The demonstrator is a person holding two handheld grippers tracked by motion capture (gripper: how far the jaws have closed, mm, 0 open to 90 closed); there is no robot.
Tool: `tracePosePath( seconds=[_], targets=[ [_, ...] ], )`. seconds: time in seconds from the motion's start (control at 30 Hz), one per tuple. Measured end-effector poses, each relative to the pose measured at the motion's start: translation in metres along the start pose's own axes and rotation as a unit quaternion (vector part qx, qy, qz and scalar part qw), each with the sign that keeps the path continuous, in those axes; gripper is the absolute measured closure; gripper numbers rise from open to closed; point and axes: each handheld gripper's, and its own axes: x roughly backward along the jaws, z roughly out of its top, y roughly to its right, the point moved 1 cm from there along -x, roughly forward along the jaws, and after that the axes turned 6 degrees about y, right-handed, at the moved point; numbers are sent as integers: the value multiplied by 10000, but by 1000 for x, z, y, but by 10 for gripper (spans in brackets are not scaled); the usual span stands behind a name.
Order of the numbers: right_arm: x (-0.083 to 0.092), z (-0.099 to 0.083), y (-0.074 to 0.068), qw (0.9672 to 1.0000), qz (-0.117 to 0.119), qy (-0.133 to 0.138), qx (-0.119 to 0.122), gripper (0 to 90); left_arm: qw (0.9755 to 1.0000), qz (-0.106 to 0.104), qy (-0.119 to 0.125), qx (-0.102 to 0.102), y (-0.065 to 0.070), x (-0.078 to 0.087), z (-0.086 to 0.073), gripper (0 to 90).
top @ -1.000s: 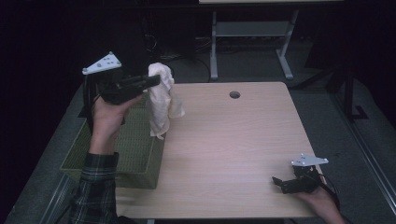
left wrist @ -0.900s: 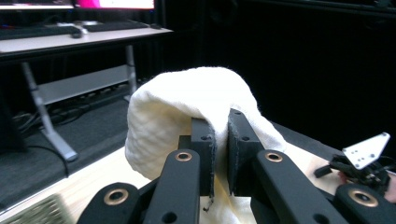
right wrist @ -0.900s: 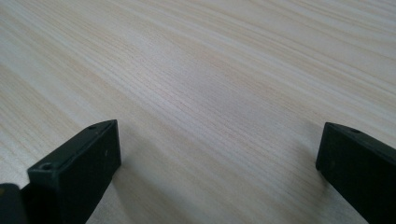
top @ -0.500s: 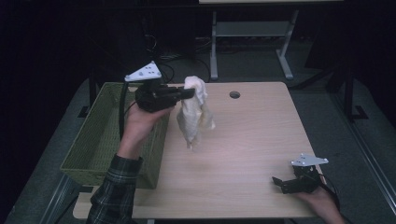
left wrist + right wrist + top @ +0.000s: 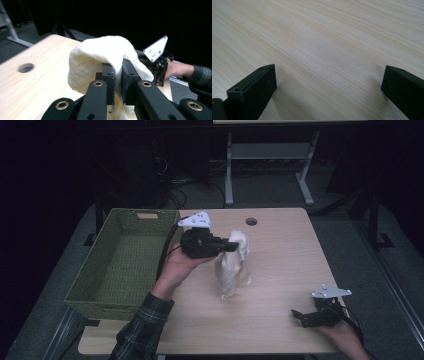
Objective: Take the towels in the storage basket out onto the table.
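The left hand-held gripper (image 5: 235, 246) is clenched on a white cloth (image 5: 231, 265); in the left gripper view the two pads (image 5: 109, 80) pinch a fold of the cloth (image 5: 100, 60) with almost no gap between them. The cloth hangs from the jaws over the middle of the bench (image 5: 280, 270). Its lower end reaches down to the bench surface or just above it; contact cannot be confirmed.

The green woven basket (image 5: 100, 270) stands at the left edge of the bench, partly overhanging that edge. The visible part of its floor holds nothing. The cloth is outside the basket, to the right of its right-hand rim and near it.

The right hand-held gripper (image 5: 299, 316) rests low at the near right corner of the bench, well apart from the cloth. Its jaws are released: the right gripper view shows them spread wide over bare wood (image 5: 324, 55) with nothing between them.

A round cable hole (image 5: 251, 221) lies near the far edge of the bench, beyond the cloth. The bench surface between the cloth and the right edge is open, as is the strip along the near edge between the two forearms.
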Motion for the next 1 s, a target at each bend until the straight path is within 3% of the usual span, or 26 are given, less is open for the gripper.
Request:
tracePosePath(
  seconds=[0.2, 0.4, 0.77, 1.0],
  targets=[
    [0, 0, 0, 10000, -2, 3, -2, 0, 9987, -413, -292, -78, 8, -29, -18, 827],
    [0, 0, 0, 10000, 0, 1, 2, 0, 9953, -716, -648, -97, 12, -58, -36, 827],
    [0, 0, 0, 10000, 21, -3, 18, 0, 9886, -919, -1189, 93, 4, -105, -81, 825],
    [0, 0, 0, 10000, 21, -2, 21, 0, 9859, -820, -1444, 189, 0, -129, -106, 823]
  ],
)
